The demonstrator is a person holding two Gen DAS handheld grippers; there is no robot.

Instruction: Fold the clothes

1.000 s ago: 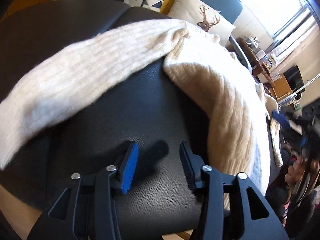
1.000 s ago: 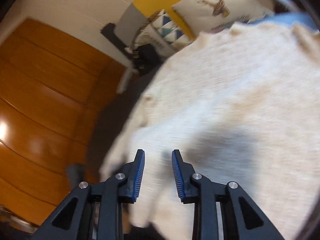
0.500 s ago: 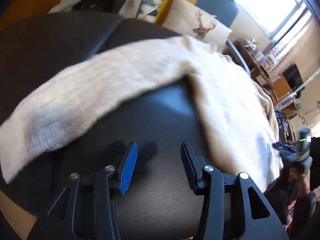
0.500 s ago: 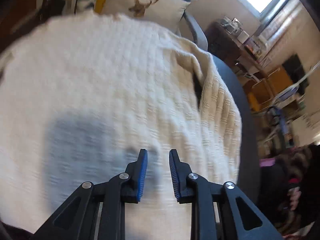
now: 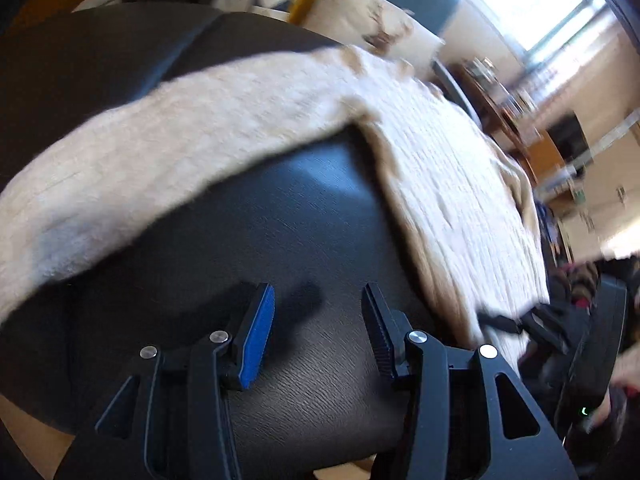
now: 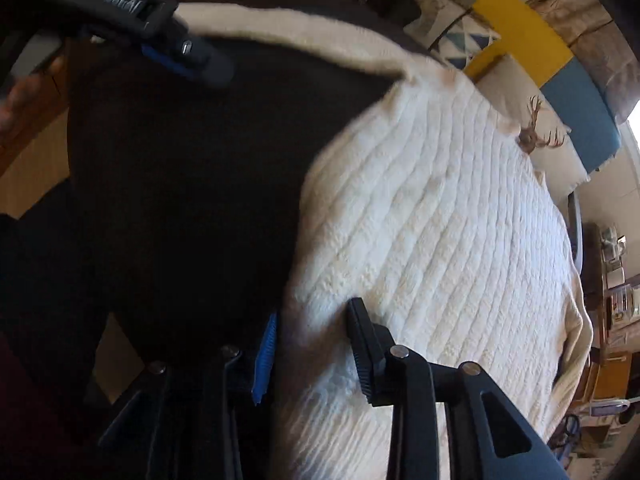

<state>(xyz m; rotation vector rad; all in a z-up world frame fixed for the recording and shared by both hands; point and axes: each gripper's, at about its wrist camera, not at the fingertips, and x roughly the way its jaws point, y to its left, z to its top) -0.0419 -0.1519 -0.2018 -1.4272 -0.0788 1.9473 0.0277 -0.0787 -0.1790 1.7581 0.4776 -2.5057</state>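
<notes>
Now lining up on sweater edge, fold not yet started
Cream knit sweater (image 6: 440,240) spread flat over dark leather seat (image 5: 304,224), one sleeve (image 5: 168,168) stretched out sideways; right gripper (image 6: 312,340) part-open astride the body's side edge, knit between the fingers, no pinch visible; left gripper (image 5: 318,320) half-open over bare leather, holding nothing; next, probably: close on the edge, left to the sleeve

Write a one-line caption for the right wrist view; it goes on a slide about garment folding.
Right gripper poised open at the side edge of a cream knit sweater spread on a black cushion.
</notes>
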